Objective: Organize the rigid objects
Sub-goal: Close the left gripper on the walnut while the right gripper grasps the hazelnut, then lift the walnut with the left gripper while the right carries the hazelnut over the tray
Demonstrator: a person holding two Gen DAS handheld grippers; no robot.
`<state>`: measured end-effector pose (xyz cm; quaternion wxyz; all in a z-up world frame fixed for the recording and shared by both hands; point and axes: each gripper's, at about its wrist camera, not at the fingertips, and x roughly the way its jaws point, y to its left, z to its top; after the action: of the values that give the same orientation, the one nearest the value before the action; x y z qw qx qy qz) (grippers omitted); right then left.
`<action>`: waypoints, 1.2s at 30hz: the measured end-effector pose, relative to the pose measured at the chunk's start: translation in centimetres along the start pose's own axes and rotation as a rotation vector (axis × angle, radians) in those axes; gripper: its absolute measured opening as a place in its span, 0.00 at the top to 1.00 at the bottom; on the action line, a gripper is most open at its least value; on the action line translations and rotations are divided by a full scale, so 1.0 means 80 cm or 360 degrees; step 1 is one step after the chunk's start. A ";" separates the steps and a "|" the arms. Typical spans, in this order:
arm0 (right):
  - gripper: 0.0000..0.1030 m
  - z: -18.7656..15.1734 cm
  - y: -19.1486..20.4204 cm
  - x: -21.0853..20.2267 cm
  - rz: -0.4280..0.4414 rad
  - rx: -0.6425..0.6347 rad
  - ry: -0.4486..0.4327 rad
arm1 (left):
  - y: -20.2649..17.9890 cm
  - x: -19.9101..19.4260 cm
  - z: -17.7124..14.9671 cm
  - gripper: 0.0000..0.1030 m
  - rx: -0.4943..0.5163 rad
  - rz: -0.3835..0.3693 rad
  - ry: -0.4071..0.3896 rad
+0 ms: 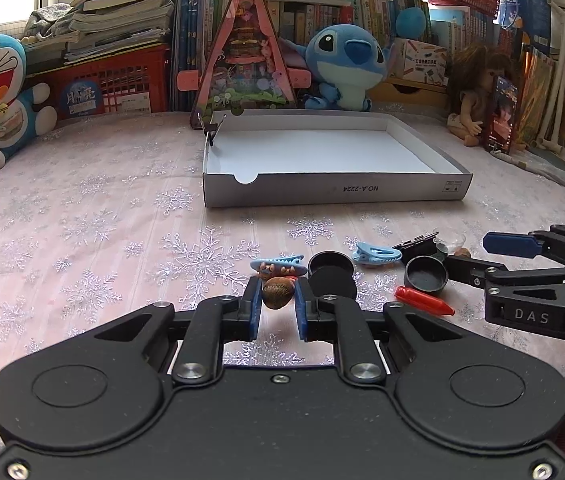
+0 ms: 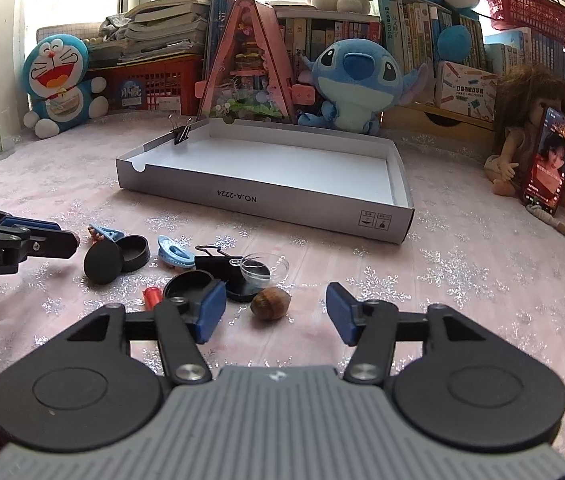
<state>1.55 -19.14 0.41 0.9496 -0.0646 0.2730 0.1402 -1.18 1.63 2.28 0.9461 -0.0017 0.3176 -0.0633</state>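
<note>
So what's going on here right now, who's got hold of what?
The left gripper has its fingers on either side of a brown nut on the tablecloth; whether they pinch it yet is unclear. The right gripper is open and holds nothing, with a second nut lying just ahead of it. The grey box holds only a binder clip on its wall.
</note>
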 end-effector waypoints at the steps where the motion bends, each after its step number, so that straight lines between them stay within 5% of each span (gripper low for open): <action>1: 0.32 0.000 -0.001 0.002 0.0005 -0.0011 0.0004 | 0.001 0.000 0.000 0.84 -0.0001 0.0000 0.0002; 8: 0.40 0.004 -0.016 0.014 0.0215 -0.0073 0.0028 | 0.001 0.005 0.001 0.84 0.0000 -0.0002 0.0009; 10: 0.61 0.005 -0.018 0.018 0.0245 -0.0059 0.0061 | -0.001 0.005 0.001 0.84 0.0000 -0.0004 0.0010; 12: 0.73 0.004 -0.016 0.018 0.0233 -0.0060 0.0075 | -0.002 0.006 0.001 0.84 0.0008 -0.0006 0.0006; 36: 0.73 0.043 -0.051 -0.006 0.0080 0.0170 0.0044 | -0.007 0.004 0.062 0.84 -0.0008 -0.0141 -0.0092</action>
<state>4.15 -22.45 3.75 0.9440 -0.0089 0.2946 0.1484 1.99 0.88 6.03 0.9512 -0.0200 0.2898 -0.1044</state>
